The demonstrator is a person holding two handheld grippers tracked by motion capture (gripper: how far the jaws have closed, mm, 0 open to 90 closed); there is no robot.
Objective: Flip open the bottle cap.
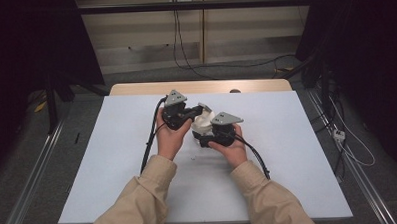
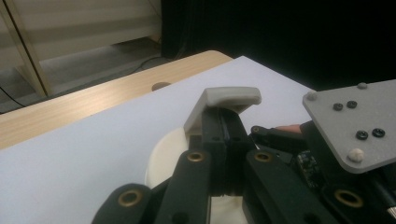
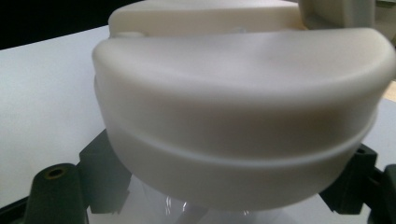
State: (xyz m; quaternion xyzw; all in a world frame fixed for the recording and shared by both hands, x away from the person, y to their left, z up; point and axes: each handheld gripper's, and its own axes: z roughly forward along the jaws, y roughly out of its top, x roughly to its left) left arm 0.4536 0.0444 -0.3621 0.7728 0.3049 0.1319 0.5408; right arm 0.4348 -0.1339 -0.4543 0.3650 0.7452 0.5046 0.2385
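Near the centre of the white-covered surface [image 1: 113, 160], the left claw [image 1: 199, 112], at ten o'clock, is pinched on the grey plastic latch [image 2: 224, 100] of a cream round lidded plastic container [image 1: 203, 123], the right claw [image 1: 200, 140] straddles its body, grip unclear, and the lid looks unopened.

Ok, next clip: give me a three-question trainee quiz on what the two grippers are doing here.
1. True or false: the left gripper has its jaws closed on the grey plastic latch.
2. Which thing sits close between the right gripper's jaws? A) cream rounded plastic container B) a metal spoon C) a folded cloth
3. Fill in: the container sits over a ___ sheet covering the wooden table.

Key: 1 true; 2 A; 3 white.
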